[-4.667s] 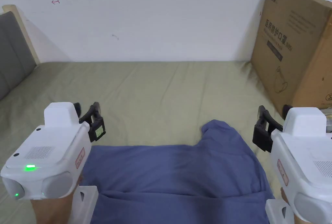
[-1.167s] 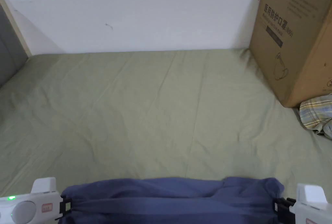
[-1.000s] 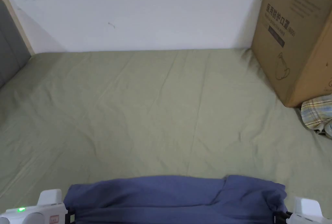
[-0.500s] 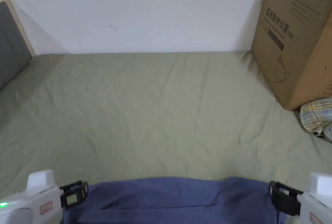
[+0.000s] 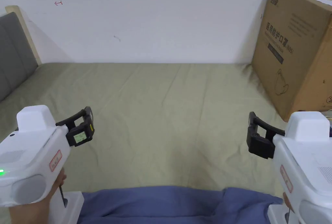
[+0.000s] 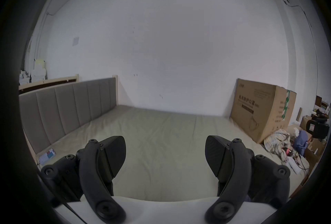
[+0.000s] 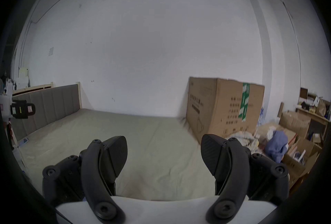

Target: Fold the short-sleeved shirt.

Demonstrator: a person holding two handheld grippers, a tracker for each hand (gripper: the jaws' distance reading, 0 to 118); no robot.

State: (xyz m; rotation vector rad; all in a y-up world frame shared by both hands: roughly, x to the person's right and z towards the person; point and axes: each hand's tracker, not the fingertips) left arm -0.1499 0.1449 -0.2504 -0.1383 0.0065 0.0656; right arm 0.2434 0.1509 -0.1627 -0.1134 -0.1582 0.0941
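So we've got both grippers up off the bed right now, and neither one has anything in it. Our left gripper has its jaws spread wide, with nothing between them but olive sheet. Same with the right gripper: jaws far apart, holding nothing.

From the head view, the left gripper sits well to the left of the big cardboard box, and the right gripper is just in front of that box's near corner, on its left side. Both point toward the white wall the box leans against.

The blue short-sleeved shirt lies flat on the bed, well in front of the box and to its left, right at the near edge of what we can see. It looks like a wide band with a fold line running across the right part, but the lower part is cut off, so we can't tell how neat the fold is. It's below and between the two grippers, touching neither.

Across the bed from the box, on the far left, there's a grey padded headboard. In the right gripper view a pile of loose clothes sits just to the right of the box.
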